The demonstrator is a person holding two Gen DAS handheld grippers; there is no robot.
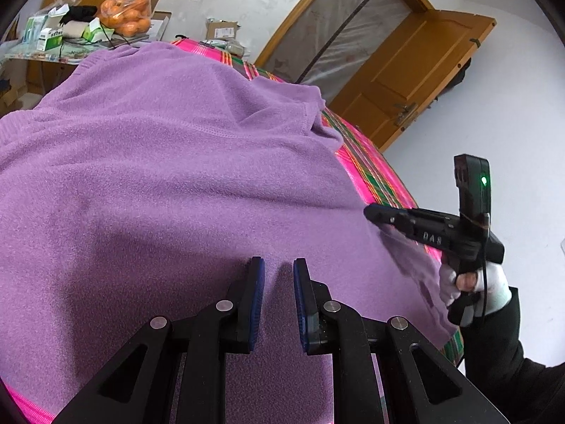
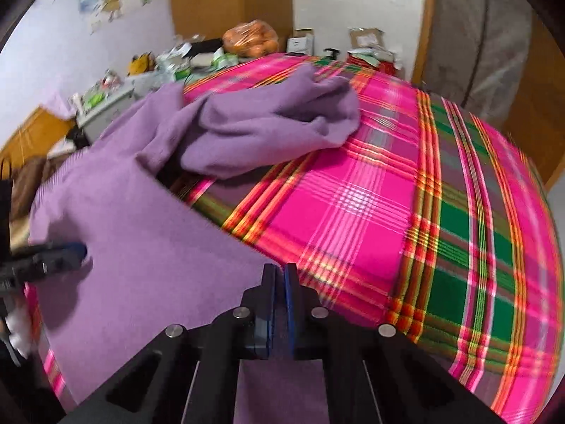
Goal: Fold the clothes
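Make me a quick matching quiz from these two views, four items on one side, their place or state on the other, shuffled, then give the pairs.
Items
1. left hand-held gripper
2. right hand-held gripper
3. purple fleece sweater
4. clear bag of oranges

Place or state
A. spread over the pink and green plaid bedcover
B. fingers apart above the fleece
C. on the cluttered table beyond the bed
D. pinched on the sweater's edge

Pairs: 1-B, 2-D, 3-A, 4-C

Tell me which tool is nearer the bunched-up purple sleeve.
Right. The right tool grips the purple sweater's edge on the side where the sleeve lies bunched; the left tool sits over the sweater's body, farther away.
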